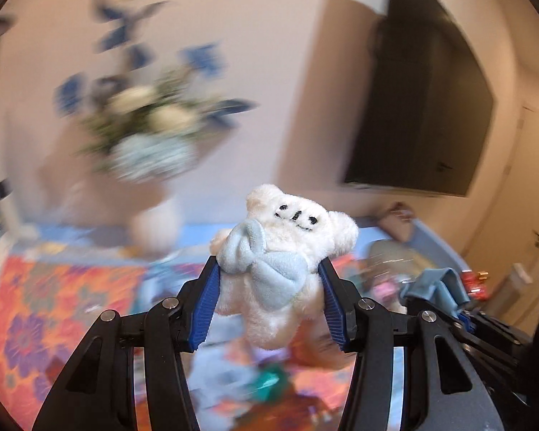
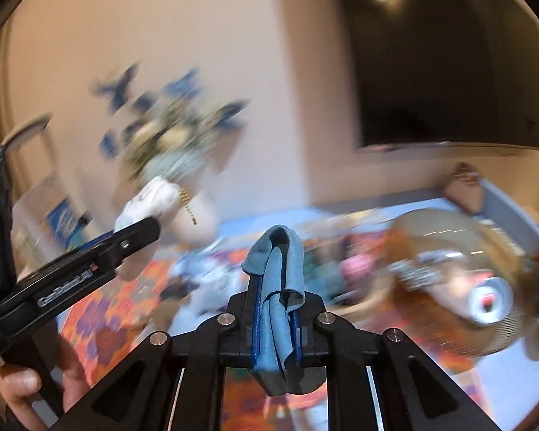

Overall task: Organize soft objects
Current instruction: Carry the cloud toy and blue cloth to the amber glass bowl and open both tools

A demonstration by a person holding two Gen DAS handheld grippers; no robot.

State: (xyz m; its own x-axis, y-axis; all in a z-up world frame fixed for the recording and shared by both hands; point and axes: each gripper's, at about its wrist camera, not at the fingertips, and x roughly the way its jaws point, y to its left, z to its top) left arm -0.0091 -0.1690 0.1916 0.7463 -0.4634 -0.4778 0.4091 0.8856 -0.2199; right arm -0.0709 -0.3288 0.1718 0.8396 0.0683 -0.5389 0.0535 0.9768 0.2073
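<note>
Blurred floral tablecloth below; left gripper clamps the white plush bear between its pads, right gripper pinches a blue cloth.

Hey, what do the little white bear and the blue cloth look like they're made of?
The white bear looks like fluffy plush: short fuzzy pile, stitched black face, and a smoother pale blue fleece-like bow. It bulges between the left tongs, so it seems softly stuffed.

The blue cloth looks like thin matte fabric, perhaps microfibre or suede-like: it drapes in limp folds from the shut right tongs.
</note>
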